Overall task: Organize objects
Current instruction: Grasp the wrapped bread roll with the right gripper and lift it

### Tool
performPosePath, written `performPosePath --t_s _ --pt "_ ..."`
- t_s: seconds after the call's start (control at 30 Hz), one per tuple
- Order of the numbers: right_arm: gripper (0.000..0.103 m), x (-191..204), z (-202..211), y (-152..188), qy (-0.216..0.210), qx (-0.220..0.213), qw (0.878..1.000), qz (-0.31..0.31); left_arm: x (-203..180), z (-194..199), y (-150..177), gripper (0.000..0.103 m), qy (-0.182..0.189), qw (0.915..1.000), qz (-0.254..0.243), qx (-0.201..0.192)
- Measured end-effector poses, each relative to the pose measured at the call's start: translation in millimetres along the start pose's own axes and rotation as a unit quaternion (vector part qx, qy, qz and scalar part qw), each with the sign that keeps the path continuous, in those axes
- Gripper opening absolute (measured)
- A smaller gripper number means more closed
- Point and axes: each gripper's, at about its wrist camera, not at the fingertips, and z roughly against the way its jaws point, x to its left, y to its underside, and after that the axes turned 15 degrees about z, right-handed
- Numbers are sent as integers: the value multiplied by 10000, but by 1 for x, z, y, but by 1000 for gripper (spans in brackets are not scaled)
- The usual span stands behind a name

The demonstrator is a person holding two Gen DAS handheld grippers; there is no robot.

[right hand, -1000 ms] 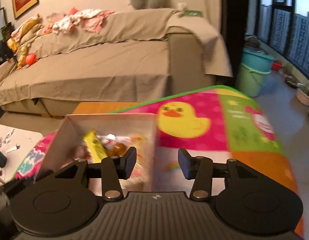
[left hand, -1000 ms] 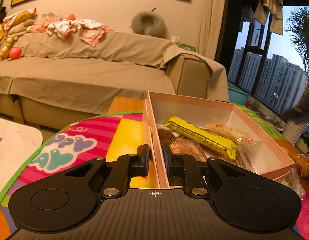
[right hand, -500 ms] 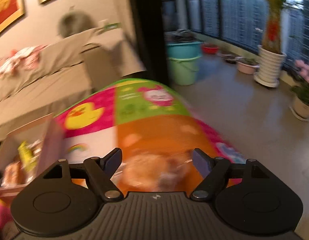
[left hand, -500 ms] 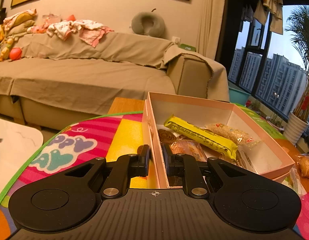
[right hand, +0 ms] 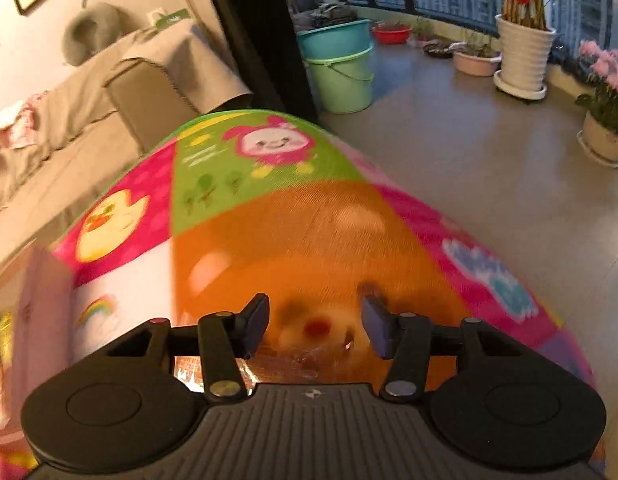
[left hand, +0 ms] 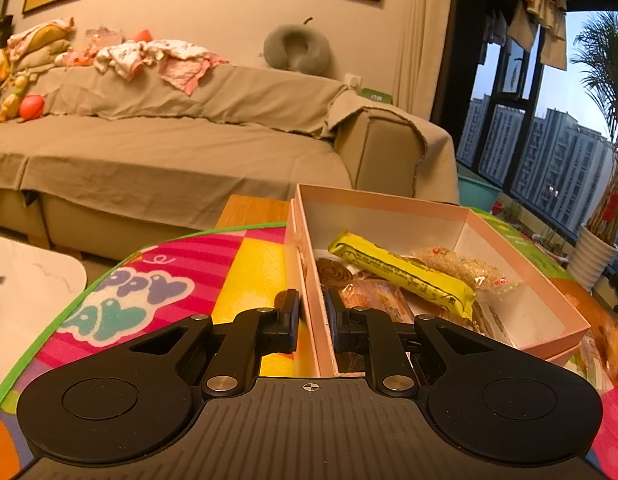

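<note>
Box wall pinched: left gripper (left hand: 312, 316) is clamped on the near-left wall of the pink box (left hand: 485, 220), one finger outside over the mat, the other inside w/ the snacks. Gap narrow, just the cardboard's thickness.

Inside the box: yellow bar (left hand: 401, 274) lying diagonally on top, a clear seed-cracker pack (left hand: 461, 266) just beside it on the window side, a brown spiral cookie (left hand: 335, 274) near the left wall, and a wrapped brown pastry (left hand: 373, 300) under the bar's near end. Box sits on the colourful play mat (left hand: 149, 280), w/ the tan sofa (left hand: 169, 160) behind. A blurred orange-brown item shows past the box's right corner at the frame edge; can't tell what it is.

Right gripper (right hand: 315, 326) hangs over the mat's orange panel (right hand: 309, 232), well apart from the box, whose pink wall (right hand: 41, 300) shows at far left of the right wrist view. Fingers spread wide, nothing pinched. Between and below them lies a wrapped snack (right hand: 309, 340) in crinkly clear film, brownish-orange w/ a red spot; pic is motion-blurred so type is unclear. Neither fingertip (right hand: 255, 324) looks to be touching it, though blur makes that hard to confirm.

Beyond the mat: green bucket (right hand: 343, 80), white ribbed planter (right hand: 523, 54).
</note>
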Motion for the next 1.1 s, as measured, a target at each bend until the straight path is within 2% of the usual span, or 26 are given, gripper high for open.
performPosePath --t_s 0.1,0.2,0.23,0.27,0.33,0.37,0.43,0.53,0.6,0.63,0.77,0.87,1.0,1.1 --pt "52 4 27 22 -548 115 9983 -129 0 0 0 16 1 10000 3 -2" --pt "54 13 54 42 -881 67 9961 56 0 0 0 16 -5 10000 4 -8" --pt "58 17 62 46 -906 -2 9957 180 0 0 0 16 -7 10000 3 -10" --pt "66 22 70 49 -860 -108 9955 390 0 0 0 16 -11 10000 -4 -14" --pt "78 38 83 54 -540 -382 9923 1051 -1 0 0 16 -16 10000 -8 -20" --pt "81 46 86 55 -389 -477 9886 1375 -1 0 0 16 -16 10000 -6 -22" --pt "81 54 82 55 -358 -467 9842 1672 -1 0 0 16 -13 10000 -2 -21" --pt "81 48 67 53 -502 -239 9897 1318 -1 0 0 16 -15 10000 -3 -17" --pt "81 45 65 59 -899 -116 9907 1018 -1 0 0 16 -19 10000 2 -13" --pt "84 49 65 64 -1072 -56 9892 1002 -1 0 0 16 -22 10000 2 -8" --pt "85 79 81 83 -1249 42 9778 1680 -2 1 0 16 -41 10000 0 11" --pt "89 99 87 87 -967 -65 9711 2183 -5 1 -1 16 -98 9999 -69 27" --pt "89 110 75 80 -538 -82 9718 2295 -12 0 -2 14 -285 9992 -238 131" --pt "67 113 70 81 -395 -31 9686 2454 -19 0 -4 13 -420 9980 -419 214"
